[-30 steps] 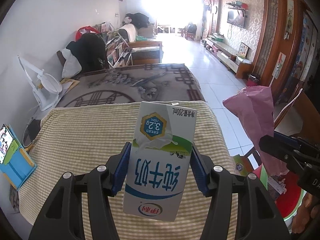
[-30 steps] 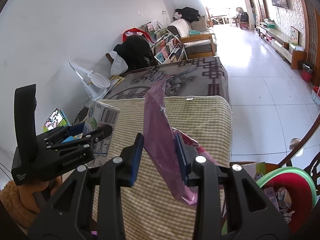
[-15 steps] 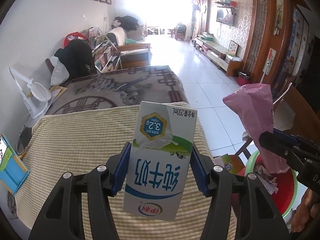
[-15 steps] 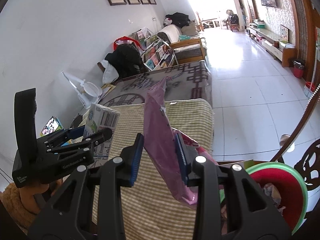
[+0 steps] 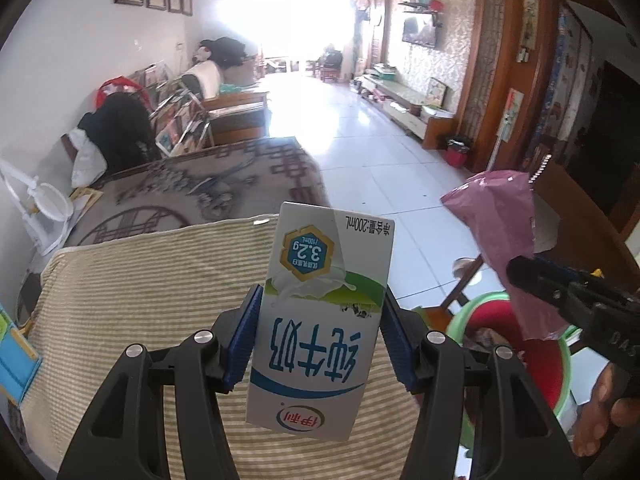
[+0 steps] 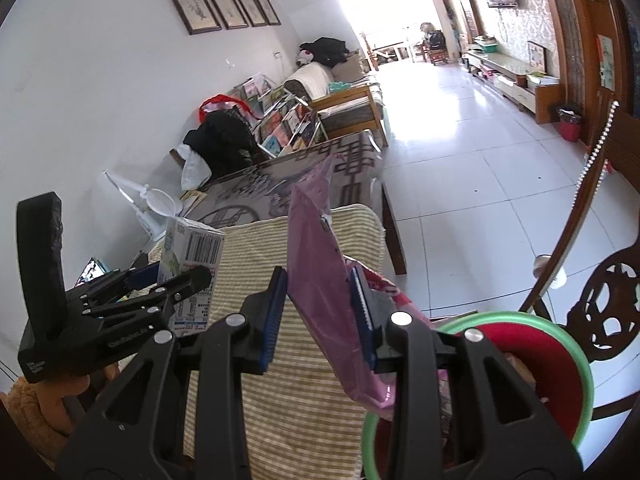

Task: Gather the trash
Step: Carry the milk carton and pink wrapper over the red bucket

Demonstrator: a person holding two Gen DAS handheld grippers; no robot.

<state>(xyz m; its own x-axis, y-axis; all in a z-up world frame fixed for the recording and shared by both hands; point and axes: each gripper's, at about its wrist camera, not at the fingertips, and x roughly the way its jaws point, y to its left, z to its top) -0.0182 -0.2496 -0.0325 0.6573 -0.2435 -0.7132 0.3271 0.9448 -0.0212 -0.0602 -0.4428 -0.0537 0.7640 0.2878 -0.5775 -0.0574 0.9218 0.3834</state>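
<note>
Milk carton [image 5: 320, 320] first: in the left wrist view we see it clamped between the blue pads of the left tongs [image 5: 318, 338], held off the striped cloth of the table [image 5: 140, 300] beneath it. Its printing reads upside down to us, so its long axis runs along the tongs' reach, one end toward the camera and the other pointing away toward the far end of the room, tipped a little to the right. To the right, the right tongs [image 5: 532, 276] grip a pink wrapper [image 5: 504, 232], and below them sits the green-rimmed bin [image 5: 560, 392] with its red liner, on the floor just past the table's right edge. We judge that both pieces of trash are picked up and are being carried to the bin; the carton is not yet over the opening. In the right wrist view, the right tongs [image 6: 320, 312] are clenched nearly closed on the pink wrapper [image 6: 320, 264], which stands on edge with its long axis rising up and away from the pads, its lower corner hanging near the bin [image 6: 580, 360] rim. The left tongs [image 6: 172, 288] hold the milk carton [image 6: 192, 256] well to the left, above the table [image 6: 300, 380]. Next, we think, each load should be brought squarely above the bin mouth before the tongs let go, the wrapper first since it is nearer.
</note>
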